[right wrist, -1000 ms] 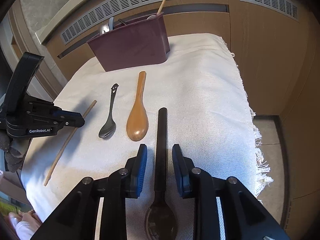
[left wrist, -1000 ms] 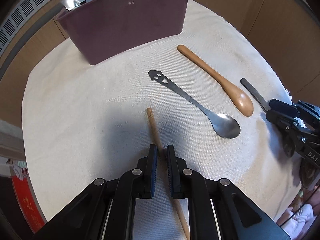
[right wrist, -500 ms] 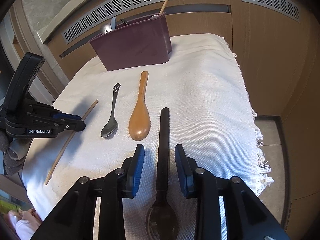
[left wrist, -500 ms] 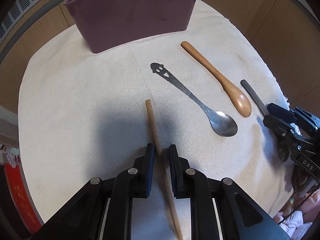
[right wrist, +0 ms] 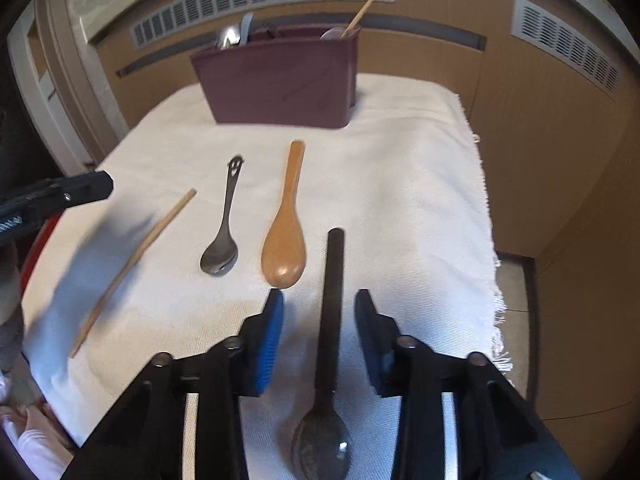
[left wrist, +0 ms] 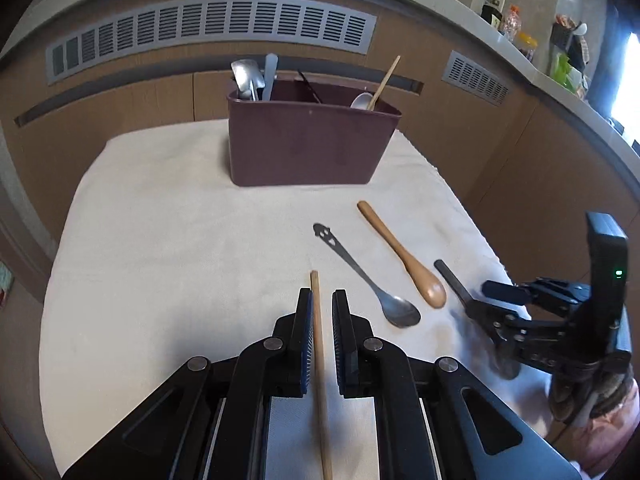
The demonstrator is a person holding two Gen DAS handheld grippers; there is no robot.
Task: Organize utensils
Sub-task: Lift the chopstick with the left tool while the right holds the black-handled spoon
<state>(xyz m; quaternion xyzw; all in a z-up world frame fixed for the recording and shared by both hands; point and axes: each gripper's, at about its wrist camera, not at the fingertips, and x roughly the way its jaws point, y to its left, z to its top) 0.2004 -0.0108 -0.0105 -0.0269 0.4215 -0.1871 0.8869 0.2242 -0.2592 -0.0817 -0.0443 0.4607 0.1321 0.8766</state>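
A wooden chopstick (left wrist: pixel 318 340) lies between the fingers of my left gripper (left wrist: pixel 320 300), whose jaws stand narrowly apart, close beside it; in the right wrist view the chopstick (right wrist: pixel 136 256) lies on the cloth. My right gripper (right wrist: pixel 320 308) is open and straddles the handle of a black spoon (right wrist: pixel 332 300) lying on the cloth. A steel spoon (left wrist: pixel 360 276) with a face cut-out and a wooden spoon (left wrist: pixel 404 256) lie between them. The maroon utensil caddy (left wrist: pixel 308 144) stands at the back with several utensils in it.
A white cloth (left wrist: pixel 180 240) covers the table. Its fringed right edge (right wrist: pixel 492 240) drops off near the black spoon. A wood-panelled wall with vents (left wrist: pixel 208 28) runs behind the caddy.
My left gripper has tilted up, bringing the caddy top and wall into view, with the chopstick still between its fingers. My right gripper has opened wider around the black spoon's handle.
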